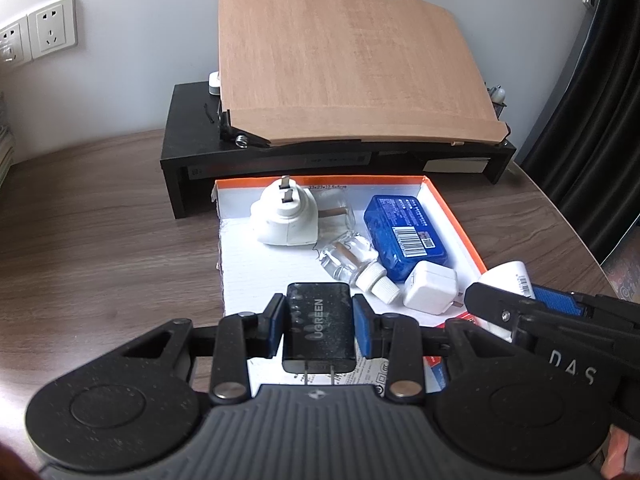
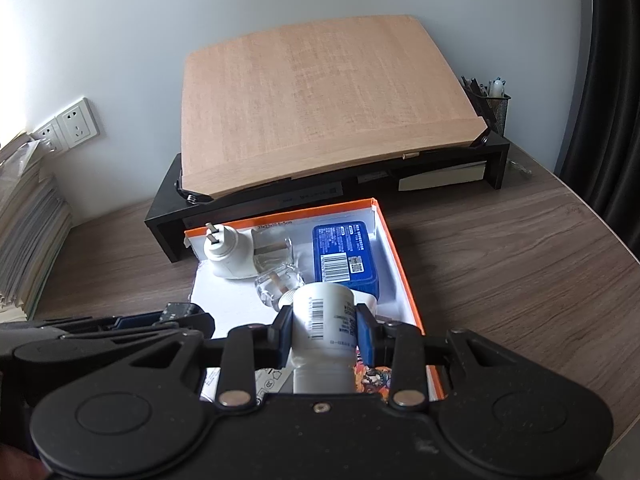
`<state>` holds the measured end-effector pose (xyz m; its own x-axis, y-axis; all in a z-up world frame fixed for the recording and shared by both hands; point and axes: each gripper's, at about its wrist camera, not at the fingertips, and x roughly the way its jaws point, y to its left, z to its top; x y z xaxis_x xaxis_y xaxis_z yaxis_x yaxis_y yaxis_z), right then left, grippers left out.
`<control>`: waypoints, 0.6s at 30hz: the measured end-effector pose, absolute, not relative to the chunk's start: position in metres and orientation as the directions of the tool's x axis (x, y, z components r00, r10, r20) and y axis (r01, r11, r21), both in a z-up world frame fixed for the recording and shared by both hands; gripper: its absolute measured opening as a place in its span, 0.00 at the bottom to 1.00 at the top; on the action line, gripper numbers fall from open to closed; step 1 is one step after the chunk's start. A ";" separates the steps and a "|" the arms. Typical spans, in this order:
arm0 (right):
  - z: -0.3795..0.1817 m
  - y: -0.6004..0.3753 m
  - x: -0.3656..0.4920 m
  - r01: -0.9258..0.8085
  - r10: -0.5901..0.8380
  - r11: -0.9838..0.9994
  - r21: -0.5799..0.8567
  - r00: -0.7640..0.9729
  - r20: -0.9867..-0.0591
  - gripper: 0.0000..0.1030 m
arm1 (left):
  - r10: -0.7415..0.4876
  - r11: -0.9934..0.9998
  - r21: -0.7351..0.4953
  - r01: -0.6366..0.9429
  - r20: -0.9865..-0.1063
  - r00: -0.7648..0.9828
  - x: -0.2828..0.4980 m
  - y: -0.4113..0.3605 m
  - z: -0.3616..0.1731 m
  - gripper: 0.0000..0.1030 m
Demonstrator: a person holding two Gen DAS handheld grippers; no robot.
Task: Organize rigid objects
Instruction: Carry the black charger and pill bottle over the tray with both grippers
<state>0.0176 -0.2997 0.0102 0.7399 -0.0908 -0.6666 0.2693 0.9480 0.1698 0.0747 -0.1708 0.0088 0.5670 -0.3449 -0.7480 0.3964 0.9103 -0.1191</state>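
Observation:
My left gripper (image 1: pixel 319 322) is shut on a black charger (image 1: pixel 320 326) marked UGREEN, prongs pointing back at the camera, above the near end of an orange-rimmed white box (image 1: pixel 452 208). My right gripper (image 2: pixel 323 330) is shut on a white tube (image 2: pixel 323 320) with a barcode, also over the box (image 2: pixel 394 248). Inside lie a white plug-in device (image 1: pixel 282 216), a clear glass bottle (image 1: pixel 348 258) with a white cap, a blue case (image 1: pixel 404 232) and a small white adapter (image 1: pixel 430 292). The right gripper (image 1: pixel 520 312) enters the left wrist view from the right.
A black desk riser (image 1: pixel 192 152) carries a tilted wooden board (image 1: pixel 344 68) behind the box. Wall sockets (image 1: pixel 52 28) sit at the left. A paper stack (image 2: pixel 24 216) lies at the desk's left, a mesh pen holder (image 2: pixel 494 108) at the back right, a dark curtain (image 1: pixel 600 80) on the right.

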 end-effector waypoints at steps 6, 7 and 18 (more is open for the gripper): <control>0.006 -0.300 0.024 0.268 -0.084 0.948 0.172 0.731 -0.677 0.39 | -0.343 0.911 -0.120 0.395 -0.754 0.560 0.080 -0.171 0.005 0.35; 0.006 -0.300 0.025 0.269 -0.084 0.948 0.172 0.730 -0.678 0.39 | -0.344 0.910 -0.121 0.396 -0.755 0.559 0.081 -0.171 0.005 0.35; 0.003 -0.302 0.038 0.272 -0.085 0.947 0.173 0.728 -0.680 0.39 | -0.357 0.900 -0.130 0.415 -0.765 0.535 0.087 -0.175 -0.002 0.35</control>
